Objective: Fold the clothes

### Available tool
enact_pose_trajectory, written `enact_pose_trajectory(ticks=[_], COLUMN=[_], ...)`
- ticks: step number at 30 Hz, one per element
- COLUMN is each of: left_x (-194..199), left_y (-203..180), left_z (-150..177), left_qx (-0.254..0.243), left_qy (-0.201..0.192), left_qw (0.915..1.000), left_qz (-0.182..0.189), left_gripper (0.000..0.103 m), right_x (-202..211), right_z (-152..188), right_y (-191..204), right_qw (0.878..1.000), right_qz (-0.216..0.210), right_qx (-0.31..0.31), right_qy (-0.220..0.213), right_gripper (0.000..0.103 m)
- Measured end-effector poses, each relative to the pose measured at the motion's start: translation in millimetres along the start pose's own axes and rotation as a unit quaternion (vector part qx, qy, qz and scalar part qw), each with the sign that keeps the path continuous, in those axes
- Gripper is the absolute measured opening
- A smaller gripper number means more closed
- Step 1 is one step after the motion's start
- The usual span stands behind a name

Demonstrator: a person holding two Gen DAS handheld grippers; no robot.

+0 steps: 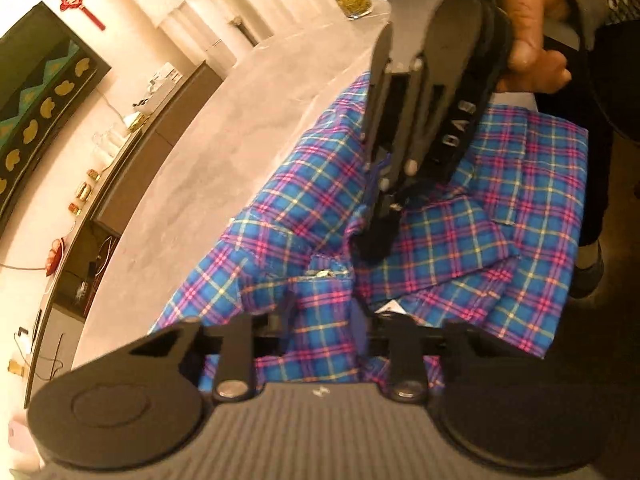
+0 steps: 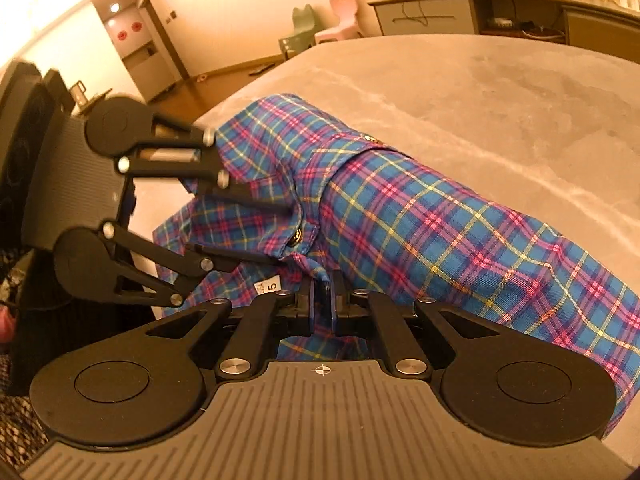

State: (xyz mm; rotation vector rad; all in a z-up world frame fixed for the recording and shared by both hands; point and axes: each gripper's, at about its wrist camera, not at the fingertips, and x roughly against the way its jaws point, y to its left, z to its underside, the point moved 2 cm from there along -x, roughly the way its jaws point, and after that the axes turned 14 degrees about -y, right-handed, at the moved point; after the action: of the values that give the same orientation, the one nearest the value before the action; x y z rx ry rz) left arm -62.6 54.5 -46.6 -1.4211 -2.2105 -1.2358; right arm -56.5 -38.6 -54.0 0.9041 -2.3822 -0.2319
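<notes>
Plaid cloth fills the gap between both sets of fingers. Right gripper (image 2: pixel 321 304): its 2 fingers pressed together on a fold of the plaid shirt (image 2: pixel 420 216), blue fabric pinched between the pads just ahead of the lens. Shirt runs up and away to the right from that pinch, draped in a long bunched ridge across the grey marbled table (image 2: pixel 500 92). A brass button (image 2: pixel 296 236) shows on the placket just above the pinch; a white size tag (image 2: pixel 267 287) sits just left of it.

Left gripper (image 2: pixel 286 236), seen from the right wrist view, comes in from the left, its 2 fingers narrowed onto the collar area of the shirt, tips touching cloth near the button. From its own camera the left gripper (image 1: pixel 328 320) has shirt fabric bunched between its fingers, clamped. Right gripper (image 1: pixel 374 244) comes down from above there, tips buried in the shirt (image 1: pixel 500 200), with a hand (image 1: pixel 528 40) wrapped round its handle.

Both pinch points lie close together. Shirt rests near the table's near edge; a sideboard (image 2: pixel 480 12) stands well behind.
</notes>
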Motion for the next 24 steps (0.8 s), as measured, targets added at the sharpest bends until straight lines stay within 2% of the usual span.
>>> enact_pose_trajectory(ticks=[1,2,4,6,7,12,15,17,19,22,24], left_x=[1,4,9,19,25,48,54,52,44,25,18], left_y=[-3,-6,-7,-7,-6,-8,-11,-22,-36,-58,-65], left_z=[-1,-2,-5,-7,-9,-19,-25,-24,-20,-10,-11], left_qx=[-0.006,-0.009,-0.010,-0.006,-0.003,0.014,0.025,0.007,-0.031,-0.094,-0.107], left_qy=[-0.002,-0.006,-0.018,-0.035,-0.044,-0.079,-0.086,-0.079,-0.056,-0.021,-0.015], left_qw=[1.0000,0.9999,0.9997,0.9989,0.9983,0.9944,0.9940,0.9958,0.9971,0.9947,0.9937], left_qz=[-0.002,-0.005,-0.014,-0.030,-0.037,-0.068,-0.063,-0.047,-0.041,-0.035,-0.031], left_gripper=[0.011,0.008,0.005,0.004,0.004,0.003,0.001,0.001,0.001,0.002,0.001], right_x=[1,4,10,12,12,6,-1,-5,-8,-9,0], right_z=[0,-1,-5,-7,-8,-5,1,4,5,5,-1], right_y=[0,0,2,0,-2,-17,-23,-21,-13,0,13], right_qw=[1.000,1.000,0.999,0.999,0.999,0.993,0.988,0.988,0.991,0.994,0.996], right_qz=[-0.001,-0.005,-0.014,-0.009,-0.003,0.009,0.022,0.036,0.050,0.065,0.072], right_qx=[-0.004,-0.009,-0.016,-0.026,-0.034,-0.115,-0.155,-0.149,-0.125,-0.093,-0.053], right_qy=[0.000,-0.004,-0.026,-0.037,-0.040,-0.030,-0.013,-0.005,-0.001,0.004,-0.010], right_gripper=[0.001,0.012,0.017,0.012,0.001,0.000,0.000,0.000,0.000,0.000,0.001])
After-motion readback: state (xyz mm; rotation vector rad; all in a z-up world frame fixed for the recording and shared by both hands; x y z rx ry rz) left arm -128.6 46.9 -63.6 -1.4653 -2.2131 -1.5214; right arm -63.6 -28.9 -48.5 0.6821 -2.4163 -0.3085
